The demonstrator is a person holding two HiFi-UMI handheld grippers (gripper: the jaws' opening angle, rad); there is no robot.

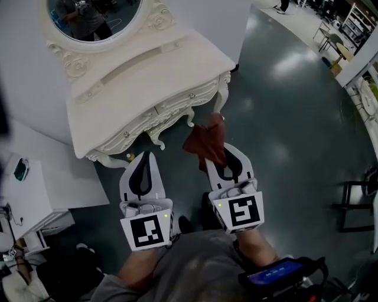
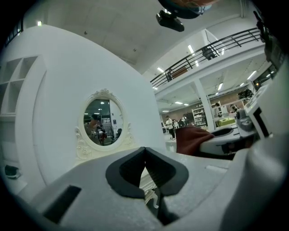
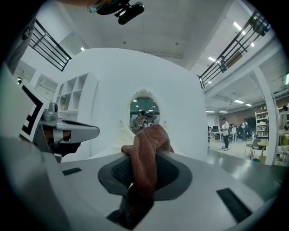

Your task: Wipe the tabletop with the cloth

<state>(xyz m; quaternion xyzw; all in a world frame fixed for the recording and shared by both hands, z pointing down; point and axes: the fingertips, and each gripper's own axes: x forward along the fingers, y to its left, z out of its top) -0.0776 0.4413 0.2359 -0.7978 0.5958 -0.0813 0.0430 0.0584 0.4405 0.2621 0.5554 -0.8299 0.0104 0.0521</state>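
**Item 1. Right gripper** (image 3: 143,177): jaws clamped on a rust-brown cloth (image 3: 146,155). The fabric was pinched between the dark pads and bunched up past the tips. Marker cube (image 1: 242,211) at the rear, at 6 o'clock from the jaws.

**Item 2. Cloth** (image 1: 208,140): stood out at 12 o'clock from the right gripper (image 1: 223,158), a loose crumpled fold. It was held in the air over the floor, just short of the table's front edge and not on the tabletop.

**Item 3. Left gripper** (image 2: 145,155): jaws brought together, pads meeting at the tips, nothing between them. It was at 9 o'clock from the right gripper and level with it in the head view (image 1: 143,158). It carried its own marker cube (image 1: 146,231) at the rear.

**Item 4. Dressing table** (image 1: 177,112): white, with carved scrolled legs and small knobs on the drawer front. It stood at 11 o'clock from both grippers. Tabletop (image 1: 147,74) pale and bare.

**Item 5. Mirror** (image 1: 94,17): oval, in an ornate white frame, at 12 o'clock on the table's back edge, against a curved white wall.

**Item 6. Floor** (image 1: 283,118): dark grey and glossy, with light reflections, running out to 3 o'clock.

**Item 7. Low white cabinet** (image 1: 35,189): at 9 o'clock from the left gripper, near the wall.
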